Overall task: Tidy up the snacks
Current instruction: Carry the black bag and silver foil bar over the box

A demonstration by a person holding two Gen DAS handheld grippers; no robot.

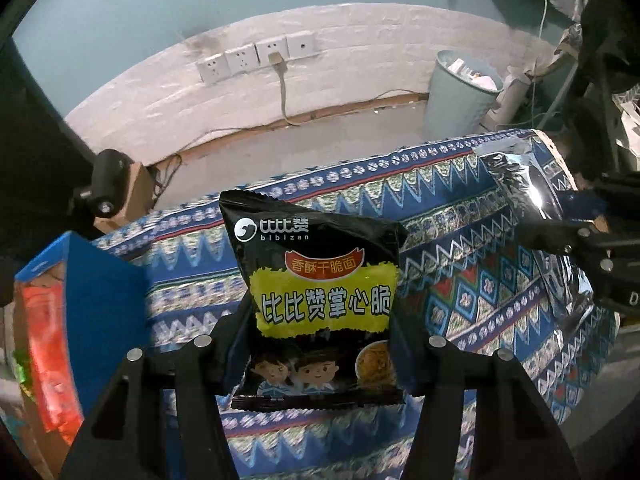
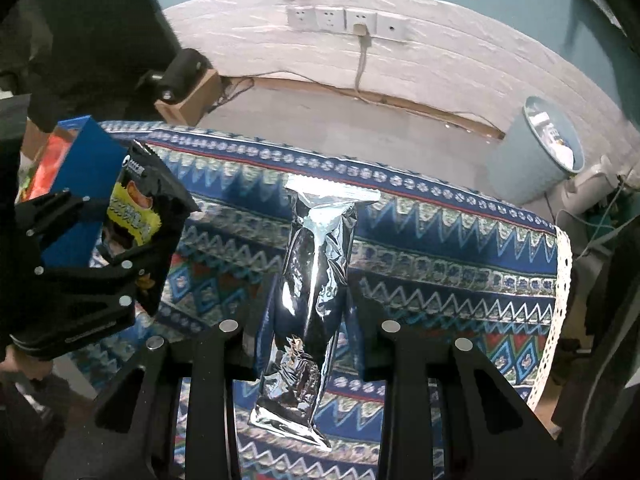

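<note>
My left gripper (image 1: 320, 344) is shut on a black and yellow noodle snack bag (image 1: 320, 300) and holds it above the patterned tablecloth (image 1: 460, 248). It also shows at the left of the right wrist view, gripper (image 2: 132, 248) and bag (image 2: 140, 208). My right gripper (image 2: 306, 344) is shut on a long silver foil snack pack (image 2: 314, 276), held upright over the cloth; the pack shows at the right of the left wrist view (image 1: 536, 216). A blue box (image 1: 100, 300) with red and orange packets inside stands at the table's left end, close to the left gripper.
A grey waste bin (image 2: 532, 156) stands on the floor beyond the table's far right corner. A cardboard box (image 2: 192, 100) with a black device sits on the floor at far left. Wall sockets (image 2: 344, 20) with a cable are behind. The table edge (image 2: 560, 280) runs down the right.
</note>
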